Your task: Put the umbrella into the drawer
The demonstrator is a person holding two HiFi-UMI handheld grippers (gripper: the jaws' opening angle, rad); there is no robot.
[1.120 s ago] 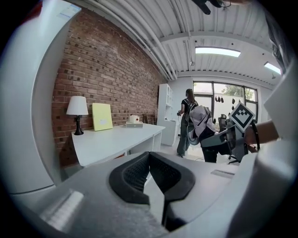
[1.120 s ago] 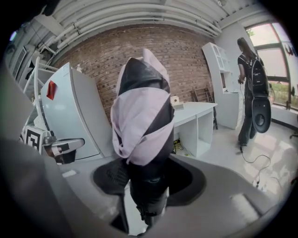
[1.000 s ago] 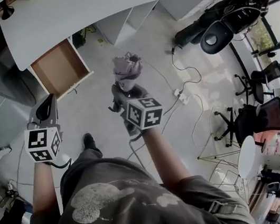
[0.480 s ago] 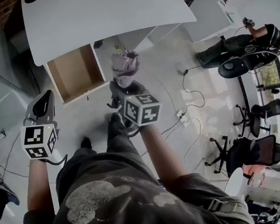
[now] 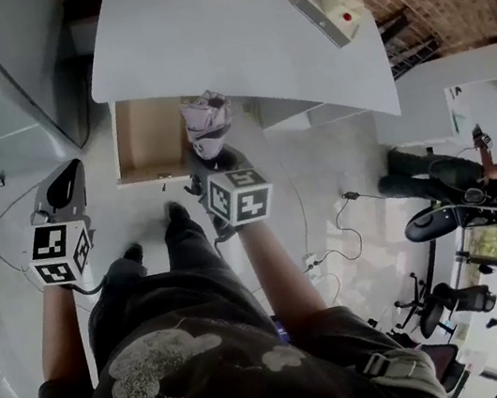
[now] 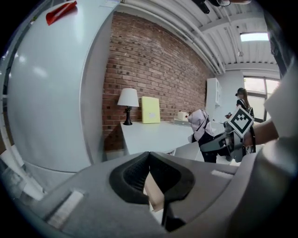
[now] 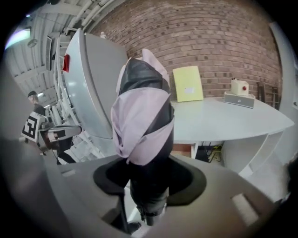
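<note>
The fingers of my right gripper were closed on the umbrella, clamping its dark lower end between the two black pads. The umbrella was folded, wrapped in pale lilac and dark grey fabric, and it stood up out of the grip nearly upright, its bundled top leaning slightly left in the right gripper view.

From the head view, the right gripper held the umbrella in the air in front of the counter, its top over the right front corner of the open drawer. The drawer was pulled out from under the counter, its bare brown bottom showing, and the umbrella was not in it yet.

My left gripper was off to the left, well apart from the drawer and the umbrella. In its own view the left gripper had its fingers together at the tips, with nothing between them.

On the counter I saw a yellow folder propped against the brick wall, a white box with a red button and a small table lamp. A large white rounded cabinet stood beside the counter. Another person was far off to the right, near an office chair.
</note>
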